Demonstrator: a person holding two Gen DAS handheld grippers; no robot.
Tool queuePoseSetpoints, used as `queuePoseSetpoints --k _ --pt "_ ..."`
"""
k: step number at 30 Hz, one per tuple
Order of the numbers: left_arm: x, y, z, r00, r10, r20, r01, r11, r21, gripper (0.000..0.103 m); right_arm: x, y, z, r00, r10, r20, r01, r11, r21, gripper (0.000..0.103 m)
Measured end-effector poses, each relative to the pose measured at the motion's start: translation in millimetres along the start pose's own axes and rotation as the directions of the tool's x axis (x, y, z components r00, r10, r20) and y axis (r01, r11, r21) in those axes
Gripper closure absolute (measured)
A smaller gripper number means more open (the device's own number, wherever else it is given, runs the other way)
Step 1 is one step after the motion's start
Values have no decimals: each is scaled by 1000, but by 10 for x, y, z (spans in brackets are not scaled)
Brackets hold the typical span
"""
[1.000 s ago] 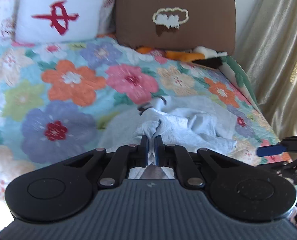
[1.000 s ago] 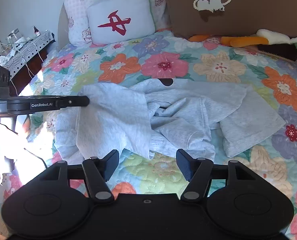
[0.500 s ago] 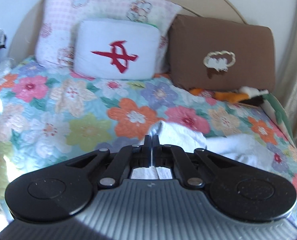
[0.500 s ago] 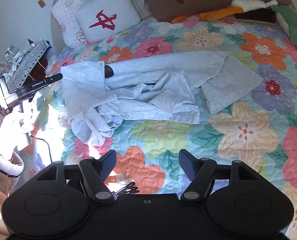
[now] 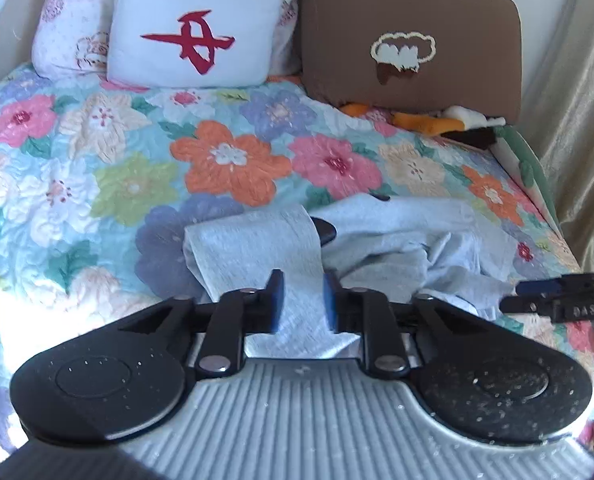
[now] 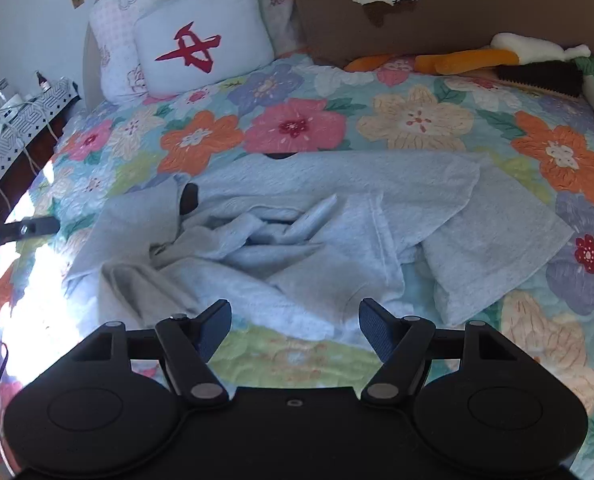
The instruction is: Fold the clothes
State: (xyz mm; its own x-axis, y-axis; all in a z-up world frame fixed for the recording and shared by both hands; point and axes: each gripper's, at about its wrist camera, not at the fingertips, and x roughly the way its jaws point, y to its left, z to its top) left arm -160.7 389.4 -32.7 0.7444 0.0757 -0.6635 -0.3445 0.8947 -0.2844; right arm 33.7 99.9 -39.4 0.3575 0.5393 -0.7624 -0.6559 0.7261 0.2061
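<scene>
A light grey garment [image 6: 317,240] lies crumpled across the flowered quilt [image 6: 297,128], with one flat sleeve at the right [image 6: 497,240]. My left gripper [image 5: 303,300] is open, its blue pads either side of a strip of the grey garment [image 5: 257,248] that lies between them without being pinched. My right gripper [image 6: 295,330] is open and empty, just above the garment's near hem. The right gripper's tips also show at the right edge of the left wrist view [image 5: 537,296]. The left gripper's tip shows at the left of the right wrist view [image 6: 25,228].
A white pillow with a red mark [image 5: 193,32] and a brown cushion [image 5: 409,44] stand at the headboard. Soft toys [image 6: 497,56] lie at the back right. A nightstand with clutter [image 6: 13,128] is at the left. A curtain [image 5: 577,120] hangs at the right.
My left gripper has opened and let go of the garment, which now lies on the quilt. The right gripper has moved closer to the garment's near hem.
</scene>
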Motion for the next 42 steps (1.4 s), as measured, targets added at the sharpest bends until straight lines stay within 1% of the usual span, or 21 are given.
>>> queuePoseSetpoints --k 1,3,5,7,8,9,11,12,14,15,18,21,24,27,29,31,33,34,35,38,42 --pt "31 12 -36 1000 -3 -9 3 1000 -7 53 27 -44 22 1000 -18 19 18 1000 14 28" --pt "97 47 -101 1000 -5 -30 4 1000 -24 50 84 -147 56 998 -39 43 37 998 49 28" --pt "191 85 -154 997 -20 -71 17 999 -42 42 157 -229 60 997 -48 54 45 997 68 28" --pt "316 104 -204 990 -44 -135 38 998 -46 27 248 -273 39 997 -58 58 53 996 74 28" --pt "403 74 -229 982 -54 -181 52 999 -17 27 307 -292 15 997 -54 54 50 996 79 28" --pt "470 36 -253 979 -46 -197 50 999 14 27 367 -300 -16 998 -40 46 36 996 84 28" --pt "574 -30 -296 984 -13 -177 24 998 61 27 479 -293 -79 1000 -16 23 14 997 82 29" --pt "595 -38 -301 989 5 -146 5 998 65 30 526 -263 -114 1000 -13 15 12 998 59 34" --pt "631 -57 -301 995 39 -87 -32 996 83 66 525 -177 -160 999 -34 41 35 999 -24 96" --pt "625 -69 -277 996 60 -65 -53 993 109 93 479 -142 -169 995 -59 77 64 996 -63 95" --pt "504 -40 -145 992 123 34 -127 984 122 94 276 -169 -99 981 -127 146 139 987 -76 96" --pt "303 84 33 977 166 135 -174 983 50 95 -29 -323 17 956 -199 216 217 974 -60 96" --pt "106 191 178 955 208 210 -207 978 -28 95 -322 -508 105 938 -239 251 256 966 -36 96" --pt "-68 215 212 922 270 276 -262 963 -65 95 -579 -618 113 906 -304 293 321 947 -9 96" --pt "-187 272 184 901 311 303 -284 950 -132 95 -726 -699 129 886 -344 311 358 934 13 97" --pt "-249 364 103 877 376 299 -320 921 -222 95 -834 -829 130 867 -372 331 377 925 52 97" --pt "-212 406 -23 854 443 274 -385 891 -239 95 -812 -1001 117 838 -441 321 439 895 84 97" --pt "-167 416 -80 851 461 250 -410 882 -230 95 -784 -1093 107 824 -478 304 471 876 101 97" --pt "-125 426 -133 854 469 225 -423 878 -227 95 -747 -1189 91 823 -498 274 484 867 121 97" --pt "-8 453 -265 880 450 150 -410 881 -238 95 -604 -1365 -8 839 -514 179 496 857 139 97" --pt "28 365 -324 888 435 151 -405 893 -194 95 -360 -1430 -57 843 -535 60 528 844 97 95"
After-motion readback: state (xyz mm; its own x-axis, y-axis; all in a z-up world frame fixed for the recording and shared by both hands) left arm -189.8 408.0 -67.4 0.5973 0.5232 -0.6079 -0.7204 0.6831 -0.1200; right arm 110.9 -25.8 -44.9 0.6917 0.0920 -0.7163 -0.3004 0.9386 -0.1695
